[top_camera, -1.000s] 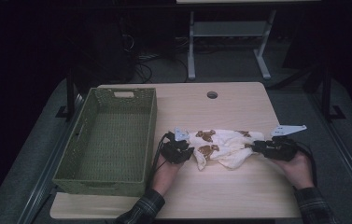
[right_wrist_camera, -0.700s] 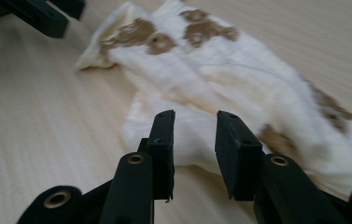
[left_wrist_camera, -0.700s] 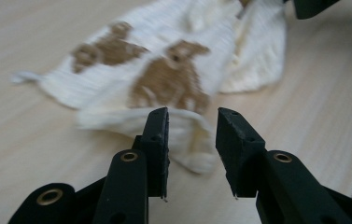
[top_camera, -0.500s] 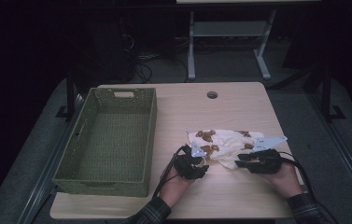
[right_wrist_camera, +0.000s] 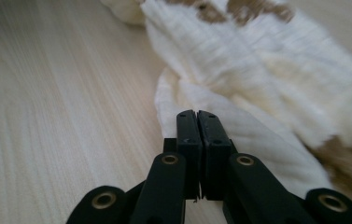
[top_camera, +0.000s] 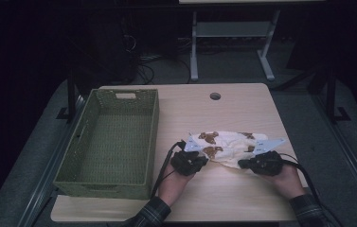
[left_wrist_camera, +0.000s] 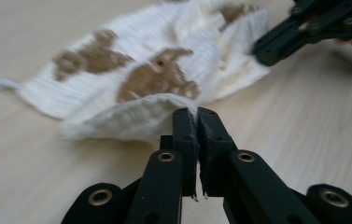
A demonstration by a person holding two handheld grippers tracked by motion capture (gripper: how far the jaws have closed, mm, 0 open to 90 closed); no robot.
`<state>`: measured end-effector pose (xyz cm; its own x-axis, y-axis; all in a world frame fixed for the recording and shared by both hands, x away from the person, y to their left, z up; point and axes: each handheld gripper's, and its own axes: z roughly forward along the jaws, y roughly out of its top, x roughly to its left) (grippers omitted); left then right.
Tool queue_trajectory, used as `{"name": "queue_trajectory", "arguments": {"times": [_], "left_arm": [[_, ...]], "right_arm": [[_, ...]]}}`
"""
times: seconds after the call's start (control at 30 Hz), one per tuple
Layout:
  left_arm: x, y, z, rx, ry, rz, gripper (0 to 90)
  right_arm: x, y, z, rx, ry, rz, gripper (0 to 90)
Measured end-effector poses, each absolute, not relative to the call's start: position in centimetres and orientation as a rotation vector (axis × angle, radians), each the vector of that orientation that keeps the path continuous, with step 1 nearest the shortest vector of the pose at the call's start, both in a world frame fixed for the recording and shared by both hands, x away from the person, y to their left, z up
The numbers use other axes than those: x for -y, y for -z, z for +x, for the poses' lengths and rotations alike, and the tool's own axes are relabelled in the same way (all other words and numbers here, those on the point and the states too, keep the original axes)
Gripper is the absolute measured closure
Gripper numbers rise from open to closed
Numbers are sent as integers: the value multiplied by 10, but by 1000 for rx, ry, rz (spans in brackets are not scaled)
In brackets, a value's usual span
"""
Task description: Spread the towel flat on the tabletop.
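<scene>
While tongs pinch cloth (top_camera: 228,147), green basket (top_camera: 114,137) just left, table (top_camera: 242,104) beneath.

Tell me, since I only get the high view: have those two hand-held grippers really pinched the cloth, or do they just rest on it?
Observer: In the left gripper view, the left hand-held gripper has just closed its jaws, and a lifted corner of the cloth is nipped at their tips.
Operator: And the other one?
Observer: The right gripper view shows the right hand-held gripper has just closed too, on a curled edge of the cloth.
Operator: What is the cloth like close up?
Observer: It is a ribbed cream knit with brown patches, and one patch has a small dark dot like an eye.
</scene>
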<state>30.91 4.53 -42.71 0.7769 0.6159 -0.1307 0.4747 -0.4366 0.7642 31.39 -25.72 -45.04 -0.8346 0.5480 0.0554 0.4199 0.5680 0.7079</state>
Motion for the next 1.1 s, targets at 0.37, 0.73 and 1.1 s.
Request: {"name": "queue_trajectory", "arguments": {"times": [0.37,0.73,1.1], "left_arm": [[-63,429,321,-924,-248,2080,862],[-59,437,323,-913,-213,2102,861],[-59,441,325,-923,-198,2109,860]], "right_arm": [[311,438,324,-2482,-1232,974,879],[265,427,345,-2573,-1336,835,886],[274,429,378,-2518,-1219,913,884]]}}
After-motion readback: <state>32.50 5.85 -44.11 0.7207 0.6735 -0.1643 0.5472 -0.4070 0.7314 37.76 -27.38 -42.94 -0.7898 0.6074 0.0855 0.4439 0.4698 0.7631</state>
